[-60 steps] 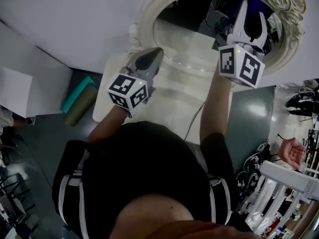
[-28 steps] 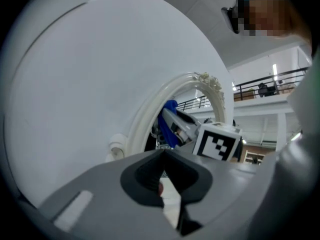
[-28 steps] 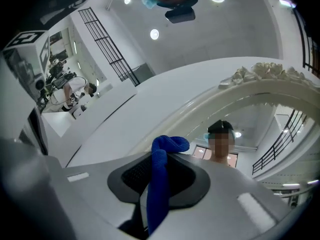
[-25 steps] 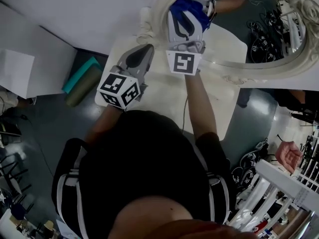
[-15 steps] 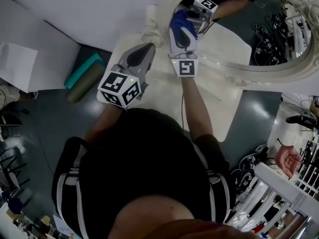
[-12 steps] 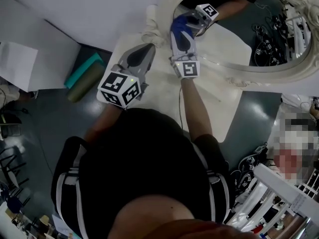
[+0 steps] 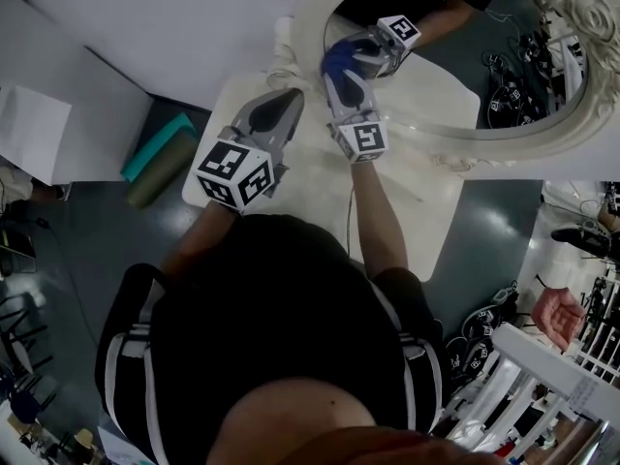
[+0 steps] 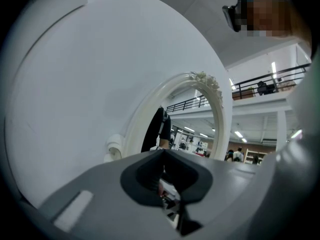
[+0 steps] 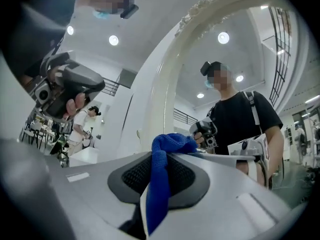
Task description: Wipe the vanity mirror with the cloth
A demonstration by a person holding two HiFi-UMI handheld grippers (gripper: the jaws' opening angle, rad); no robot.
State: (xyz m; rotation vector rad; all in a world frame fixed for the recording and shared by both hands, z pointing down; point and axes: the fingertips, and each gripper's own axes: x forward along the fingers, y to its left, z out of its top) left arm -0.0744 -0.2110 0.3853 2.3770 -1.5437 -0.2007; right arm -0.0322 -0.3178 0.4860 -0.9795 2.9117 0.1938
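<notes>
The vanity mirror [image 7: 455,76] has an ornate white oval frame [image 7: 308,27] and stands on a white table against the wall. My right gripper [image 7: 341,64] is shut on a blue cloth [image 7: 336,58], which is pressed on the glass at the mirror's lower left, just inside the frame. In the right gripper view the cloth [image 9: 172,143] bunches over my right gripper [image 9: 167,151] beside the frame [image 9: 165,84]. My left gripper [image 7: 291,97] hovers shut and holds nothing, left of the mirror and short of the frame. The left gripper view shows my left gripper [image 8: 162,154] pointing at the frame [image 8: 220,114].
The white table [image 7: 320,192] carries a thin cable [image 7: 351,211]. A teal rolled mat [image 7: 160,158] lies on the dark floor to the left. A white rack [image 7: 552,376] and another person's hand [image 7: 554,310] are at the lower right. The wall is close behind.
My right gripper swept the cloth from the mirror's right side to its lower left, then edged slightly left in the last second. The left gripper has barely moved.
</notes>
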